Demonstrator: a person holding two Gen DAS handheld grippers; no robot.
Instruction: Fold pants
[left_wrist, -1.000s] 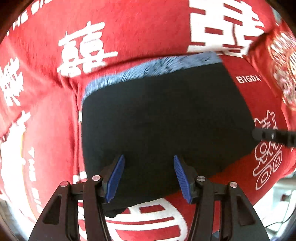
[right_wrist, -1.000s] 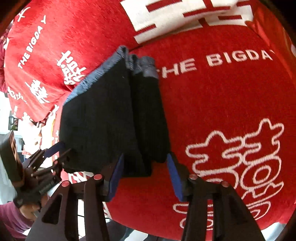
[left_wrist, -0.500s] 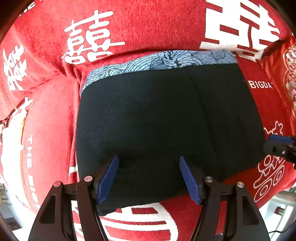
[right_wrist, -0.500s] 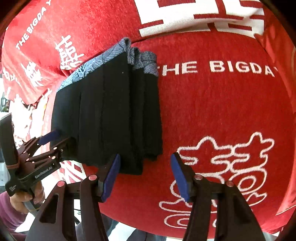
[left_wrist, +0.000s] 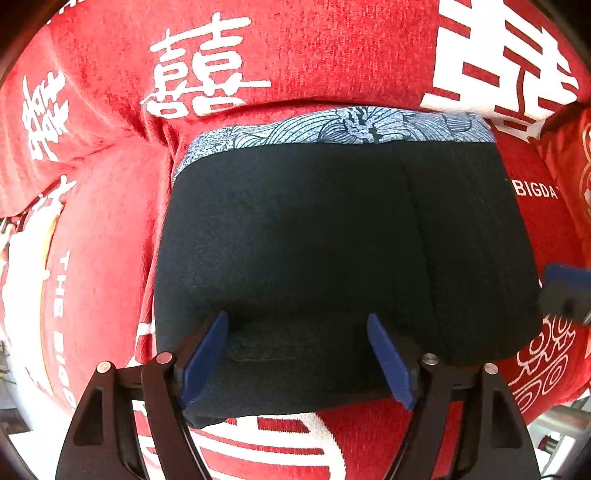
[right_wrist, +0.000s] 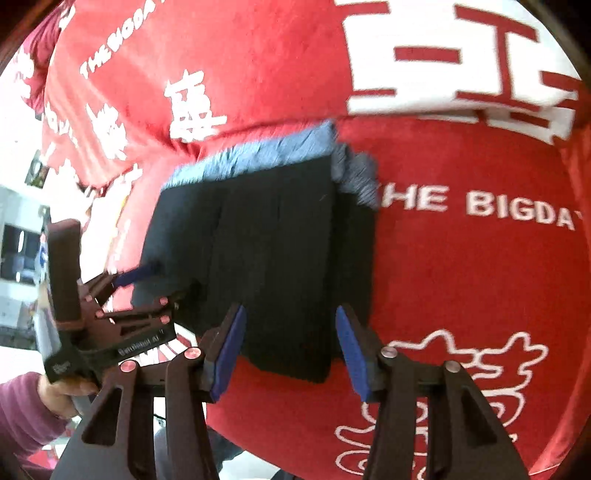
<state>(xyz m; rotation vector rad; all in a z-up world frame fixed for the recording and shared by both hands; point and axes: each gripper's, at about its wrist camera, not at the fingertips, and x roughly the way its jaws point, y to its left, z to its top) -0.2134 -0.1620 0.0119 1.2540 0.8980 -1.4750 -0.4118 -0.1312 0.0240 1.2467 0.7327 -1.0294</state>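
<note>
The black pants (left_wrist: 332, 236) lie folded into a compact rectangle on a red cushion, with a blue-grey patterned waistband (left_wrist: 343, 125) at the far edge. My left gripper (left_wrist: 297, 354) is open, its blue pads either side of the near hem, just above the cloth. In the right wrist view the pants (right_wrist: 273, 251) show stacked layers at their right side. My right gripper (right_wrist: 291, 347) is open at the near right corner of the stack, holding nothing. The left gripper (right_wrist: 147, 288) shows at the pants' left edge there.
The red cushion cover (left_wrist: 110, 258) carries white characters and the words "THE BIGDAY" (right_wrist: 480, 203). A red backrest (left_wrist: 295, 44) rises behind the pants. The cushion's front edge drops off close below both grippers. A hand in a purple sleeve (right_wrist: 26, 402) holds the left gripper.
Both grippers stayed open. The left gripper moved in a little over the near hem. The right gripper shifted left, so the pants' right corner now lies between its fingers.
</note>
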